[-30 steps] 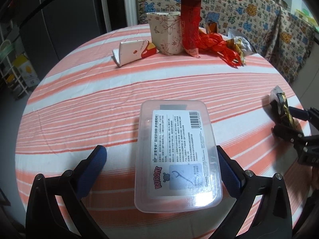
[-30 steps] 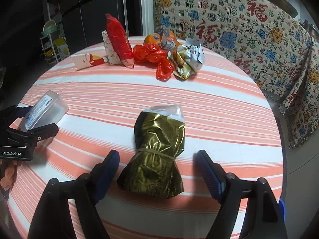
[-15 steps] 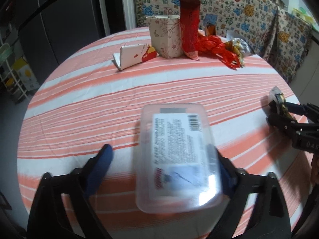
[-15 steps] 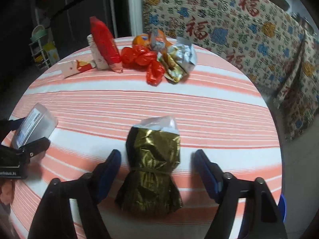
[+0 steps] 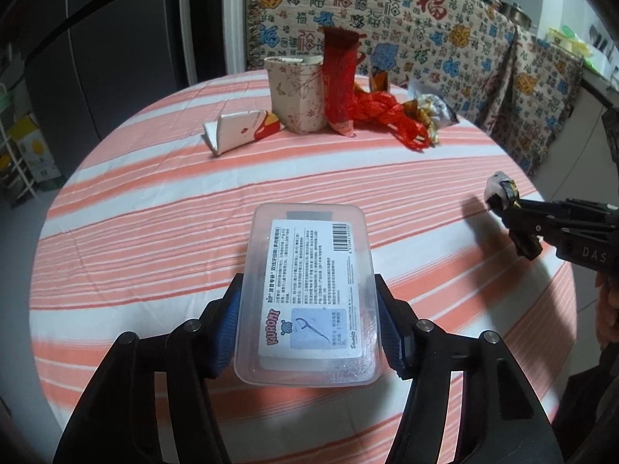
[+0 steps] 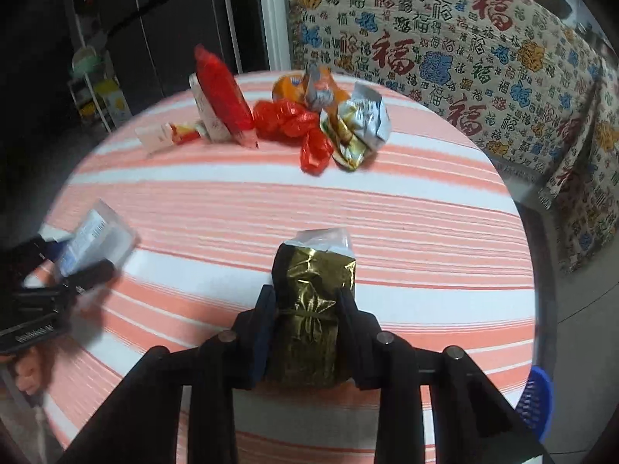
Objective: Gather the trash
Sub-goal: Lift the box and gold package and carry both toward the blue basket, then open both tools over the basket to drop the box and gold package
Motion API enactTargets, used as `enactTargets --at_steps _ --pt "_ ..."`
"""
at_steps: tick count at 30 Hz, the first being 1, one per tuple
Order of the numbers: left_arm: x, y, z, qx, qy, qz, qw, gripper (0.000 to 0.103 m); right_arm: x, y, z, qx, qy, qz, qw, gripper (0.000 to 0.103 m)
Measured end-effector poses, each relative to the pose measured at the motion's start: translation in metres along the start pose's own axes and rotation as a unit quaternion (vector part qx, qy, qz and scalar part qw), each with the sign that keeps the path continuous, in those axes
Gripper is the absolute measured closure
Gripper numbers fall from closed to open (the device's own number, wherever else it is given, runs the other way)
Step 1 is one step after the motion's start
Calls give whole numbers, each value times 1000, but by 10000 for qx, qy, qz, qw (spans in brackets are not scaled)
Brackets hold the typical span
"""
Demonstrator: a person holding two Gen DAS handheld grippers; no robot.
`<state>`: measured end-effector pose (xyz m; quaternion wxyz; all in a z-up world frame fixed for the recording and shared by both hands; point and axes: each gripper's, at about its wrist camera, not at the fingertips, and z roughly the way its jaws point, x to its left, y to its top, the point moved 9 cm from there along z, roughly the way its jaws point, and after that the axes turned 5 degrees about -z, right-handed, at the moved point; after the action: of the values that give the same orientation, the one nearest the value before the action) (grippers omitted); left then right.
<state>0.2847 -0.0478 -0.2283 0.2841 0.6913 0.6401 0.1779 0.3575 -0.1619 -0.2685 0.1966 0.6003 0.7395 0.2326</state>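
**Both grippers clamped on trash over the striped table**

We see the left gripper (image 5: 307, 321) closed onto a clear plastic box (image 5: 309, 294), its 2 blue-padded fingers (image 5: 226, 332) pressing the box's long sides near its near end. The box is a rounded rectangle, translucent, with a white printed label, a barcode and a small floss-pick picture on top. It points away from us over the near middle of the table (image 5: 154, 232), tilted slightly up at its far end.

The right gripper (image 6: 307, 321) is closed tight on a gold foil packet (image 6: 311, 309), the fingers (image 6: 263, 328) squeezing its waist where a thin band cinches it. The foil is crinkled and shiny; a bit of clear film shows at its far end. In the left view this gripper reaches in from the right edge.

At the far side of the round, orange-and-white striped cloth lies a cluster: a floral paper cup (image 5: 296, 94), a tall red wrapper (image 5: 340, 89), crumpled red ribbon (image 5: 383, 114), a flattened white carton (image 5: 240, 129) and a silver-gold wrapper (image 6: 358, 127). A patterned fabric (image 6: 445, 58) hangs beyond.
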Motion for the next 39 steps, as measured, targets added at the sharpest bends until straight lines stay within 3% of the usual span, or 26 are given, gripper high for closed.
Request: enactTargets --at_steps 10,16,27,32,39 --pt "-91 21 -24 -235 -719 344 9965 40 -30 -6 -48 -290 59 168 9994 71" --pt "-176 23 -27 -221 -1238 699 9896 40 -94 -33 -87 -361 -295 453 9979 71" --pt "-342 -4 -28 13 -2167 1414 9660 40 -262 -141 -151 -209 -1326 1528 9791 71" --pt "-407 -22 -14 195 -2458 1607 9557 40 -309 -183 -161 -195 -1453 1966 9695 71" --pt "-465 -51 22 376 -2504 1901 9486 40 -347 -226 -156 -218 -1439 2405 9597 71"
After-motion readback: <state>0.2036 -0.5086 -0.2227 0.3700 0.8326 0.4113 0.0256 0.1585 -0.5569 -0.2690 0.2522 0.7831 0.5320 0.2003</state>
